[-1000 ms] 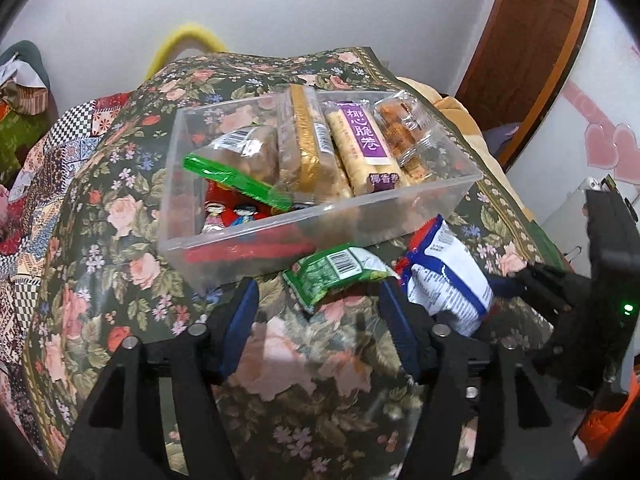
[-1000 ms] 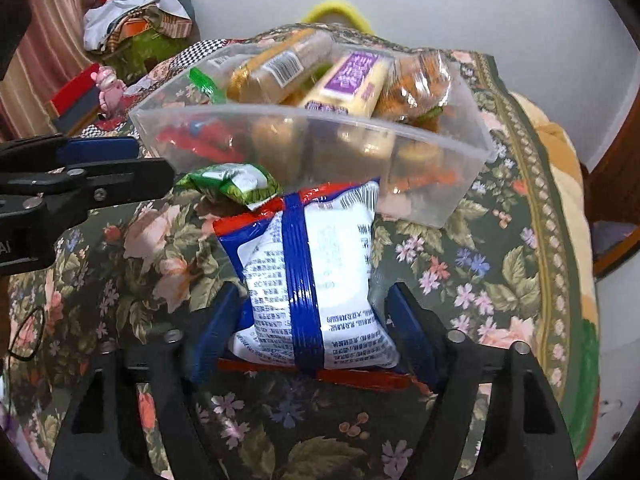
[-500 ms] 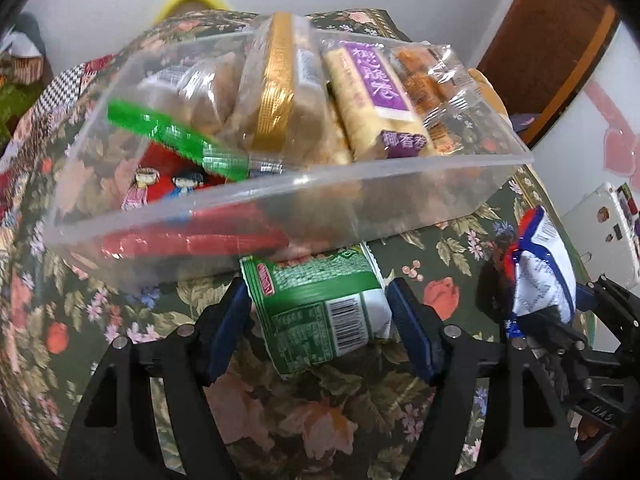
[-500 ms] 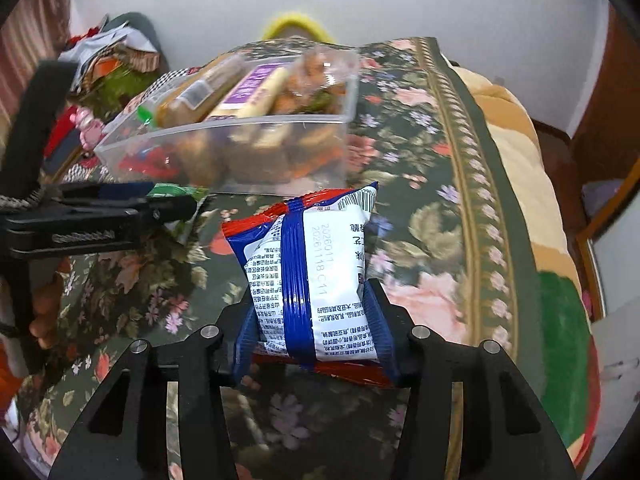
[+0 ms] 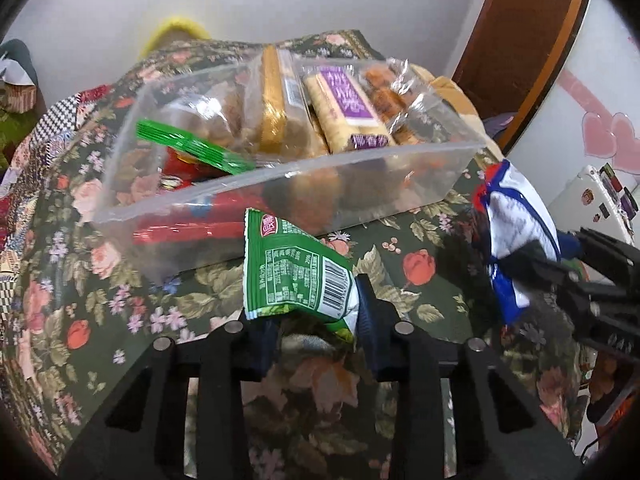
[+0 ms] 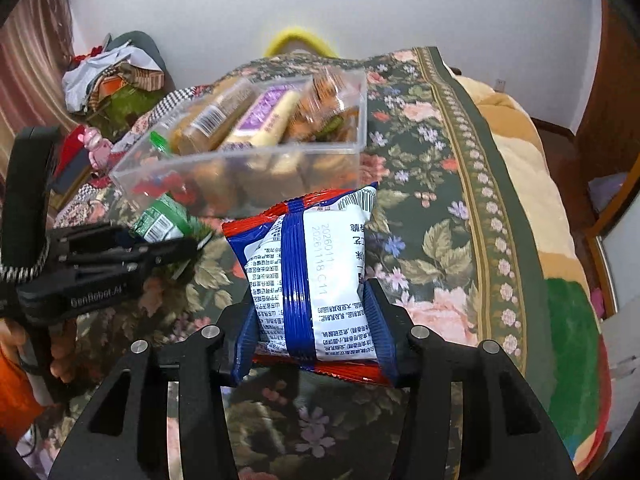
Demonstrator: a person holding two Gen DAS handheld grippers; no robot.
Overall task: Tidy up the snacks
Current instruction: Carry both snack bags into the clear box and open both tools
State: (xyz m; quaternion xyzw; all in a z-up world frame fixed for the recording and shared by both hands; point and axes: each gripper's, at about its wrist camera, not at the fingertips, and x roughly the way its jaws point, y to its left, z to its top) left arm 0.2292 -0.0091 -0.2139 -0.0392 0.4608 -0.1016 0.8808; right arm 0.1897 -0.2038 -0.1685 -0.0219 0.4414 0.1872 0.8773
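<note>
Left gripper (image 5: 316, 330) clamped on green packet (image 5: 298, 270), just before the bin (image 5: 280, 184). Right gripper (image 6: 314, 340) gripping white packet (image 6: 316, 268), nearby.

right gripper (image 6: 312, 340): fingers clamped on white-and-blue snack bag (image 6: 312, 276) | left gripper (image 6: 188, 246): grips green snack packet (image 6: 162, 224), just beside clear snack box (image 6: 248, 148) | box: on floral bed cover (image 6: 440, 208), near its far edge

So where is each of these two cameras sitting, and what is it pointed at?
Left wrist: on the left gripper, aimed down past its fingers, shut on the green packet, at the clear box.
Right wrist: on the right gripper, shut on the blue-and-white packet.
Shared: box, both packets, each other's gripper.
</note>
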